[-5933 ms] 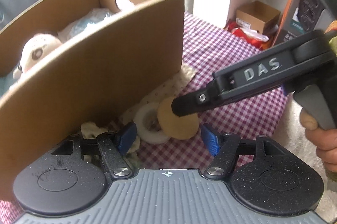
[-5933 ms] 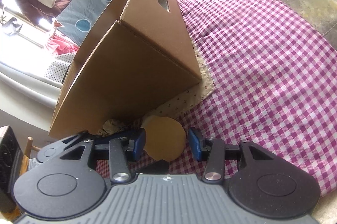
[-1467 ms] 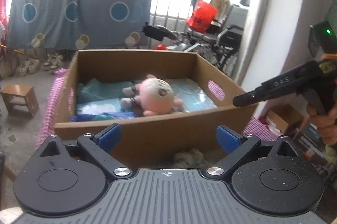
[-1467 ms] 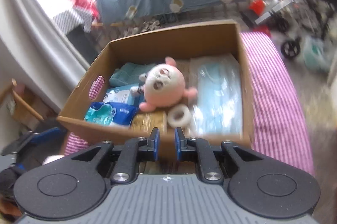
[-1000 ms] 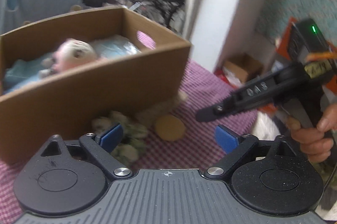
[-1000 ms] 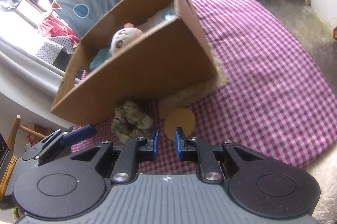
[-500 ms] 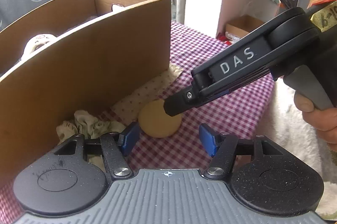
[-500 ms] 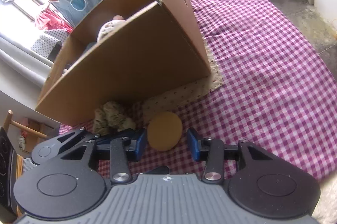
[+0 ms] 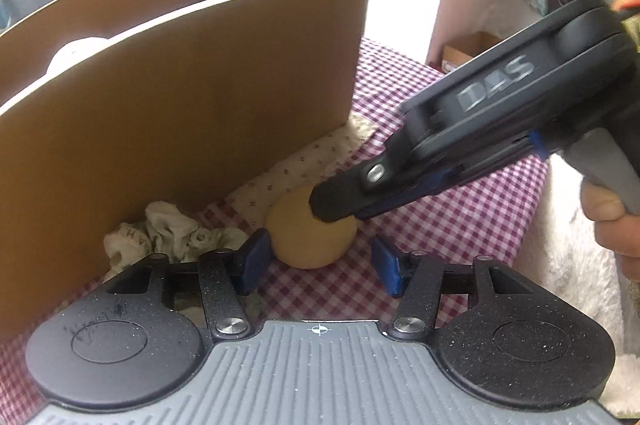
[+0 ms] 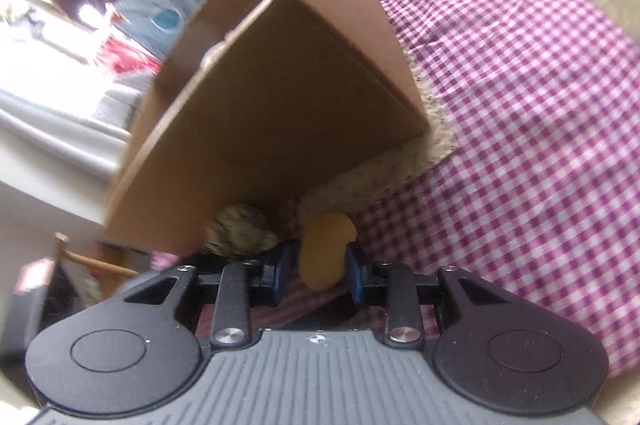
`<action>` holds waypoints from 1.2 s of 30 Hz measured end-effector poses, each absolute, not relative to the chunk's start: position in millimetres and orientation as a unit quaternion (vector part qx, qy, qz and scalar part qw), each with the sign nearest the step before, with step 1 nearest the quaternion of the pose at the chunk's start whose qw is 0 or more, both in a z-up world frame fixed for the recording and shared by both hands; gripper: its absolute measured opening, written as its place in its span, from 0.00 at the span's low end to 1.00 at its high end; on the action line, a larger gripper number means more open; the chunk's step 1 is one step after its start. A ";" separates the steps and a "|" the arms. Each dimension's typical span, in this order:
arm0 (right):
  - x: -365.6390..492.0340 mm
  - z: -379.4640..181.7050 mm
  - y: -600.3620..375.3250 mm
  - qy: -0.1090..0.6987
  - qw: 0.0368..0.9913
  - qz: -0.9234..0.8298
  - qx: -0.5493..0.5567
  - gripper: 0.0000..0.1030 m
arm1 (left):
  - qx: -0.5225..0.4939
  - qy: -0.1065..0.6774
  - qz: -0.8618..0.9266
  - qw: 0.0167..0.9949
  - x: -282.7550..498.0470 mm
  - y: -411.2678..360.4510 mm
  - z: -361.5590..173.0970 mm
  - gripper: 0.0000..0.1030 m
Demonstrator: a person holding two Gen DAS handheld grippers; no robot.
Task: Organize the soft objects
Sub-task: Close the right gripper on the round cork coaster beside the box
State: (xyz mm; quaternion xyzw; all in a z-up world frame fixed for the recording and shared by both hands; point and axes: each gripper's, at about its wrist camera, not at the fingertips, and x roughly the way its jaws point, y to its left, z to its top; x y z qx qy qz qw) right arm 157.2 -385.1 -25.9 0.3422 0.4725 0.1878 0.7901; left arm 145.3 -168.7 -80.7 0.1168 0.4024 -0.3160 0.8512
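Note:
A round tan puff (image 9: 304, 245) lies on the checked tablecloth (image 9: 460, 225) in front of the cardboard box (image 9: 180, 113). My left gripper (image 9: 320, 265) hovers low over it with its jaws closing. The puff sits just ahead of the blue fingertips (image 9: 256, 259), and the pads do not press on it. My right gripper (image 9: 332, 203) reaches in from the right and its tip covers the puff's top. In the right wrist view the right gripper (image 10: 318, 271) is closing on the puff (image 10: 324, 253), which looks squeezed into an upright oval between the pads.
A crumpled pale scrunchie (image 9: 160, 229) lies against the box wall, left of the puff. A small flowered cloth (image 9: 320, 161) pokes out from under the box corner. A hand (image 9: 608, 209) holds the right gripper. A white fleecy cover (image 9: 572, 265) lies at the right.
Both grippers came down from above the box to the puff. The left jaws narrowed. The right jaws opened around the puff and now squeeze it. The white ring beside the puff is gone from the table.

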 end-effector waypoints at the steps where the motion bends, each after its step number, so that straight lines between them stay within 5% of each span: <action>1: 156.3 -25.5 -387.9 0.466 0.787 0.194 0.355 0.32 | 0.109 0.404 -0.314 0.852 147.3 -166.4 -80.3 0.46; 6: 158.9 -26.9 -397.5 0.448 0.779 0.197 0.391 0.31 | 0.073 0.412 -0.299 0.858 158.3 -154.6 -80.1 0.28; 27: 180.9 -45.3 -398.8 0.489 0.764 0.120 0.405 0.31 | 0.018 0.418 -0.315 0.852 167.0 -130.3 -84.3 0.26; 36: 172.6 -15.3 -368.6 0.470 0.816 0.121 0.315 0.11 | 0.030 0.406 -0.318 0.856 155.3 -134.6 -74.5 0.27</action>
